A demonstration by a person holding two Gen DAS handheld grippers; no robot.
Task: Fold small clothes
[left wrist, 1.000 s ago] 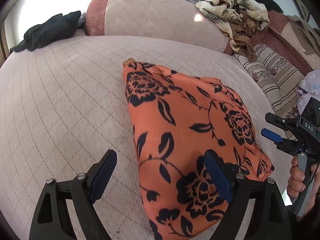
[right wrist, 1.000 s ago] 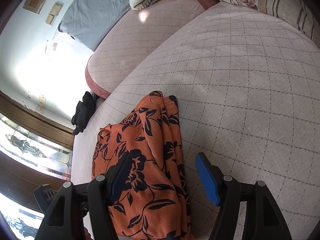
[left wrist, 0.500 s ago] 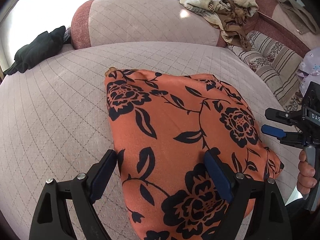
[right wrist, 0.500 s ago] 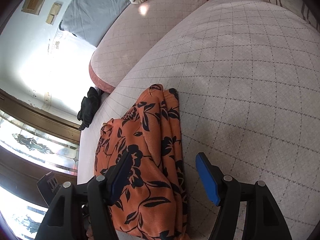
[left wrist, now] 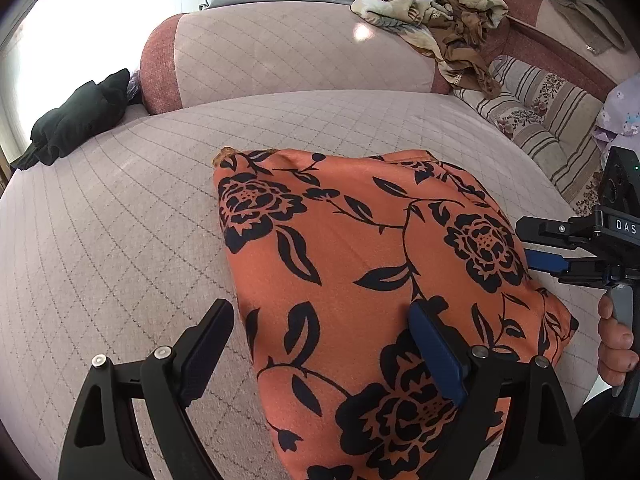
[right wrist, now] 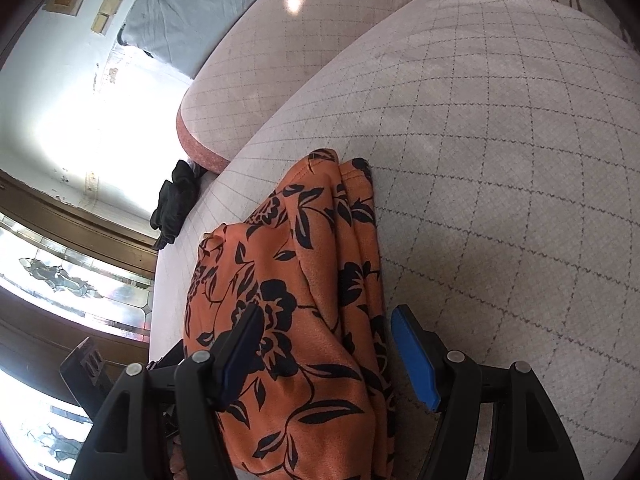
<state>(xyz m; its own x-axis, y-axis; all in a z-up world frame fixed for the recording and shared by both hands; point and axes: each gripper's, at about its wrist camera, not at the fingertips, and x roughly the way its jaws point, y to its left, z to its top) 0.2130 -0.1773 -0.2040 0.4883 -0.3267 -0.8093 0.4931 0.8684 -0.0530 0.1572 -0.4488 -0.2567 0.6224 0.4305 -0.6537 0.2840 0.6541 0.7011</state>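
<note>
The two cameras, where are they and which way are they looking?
Left wrist view: sits on the left gripper, looking down past its open fingers at the orange flowered cloth on the quilted sofa seat; the right gripper and a hand show at the right edge.
Right wrist view: sits on the right gripper, looking along the cloth's folded edge; the other gripper's black body peeks in lower left.
Both share the cloth, the seat and the black garment.

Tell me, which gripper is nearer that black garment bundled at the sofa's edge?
Left. The left gripper sits on the black garment's side of the orange floral cloth; the right gripper is beyond it.
</note>
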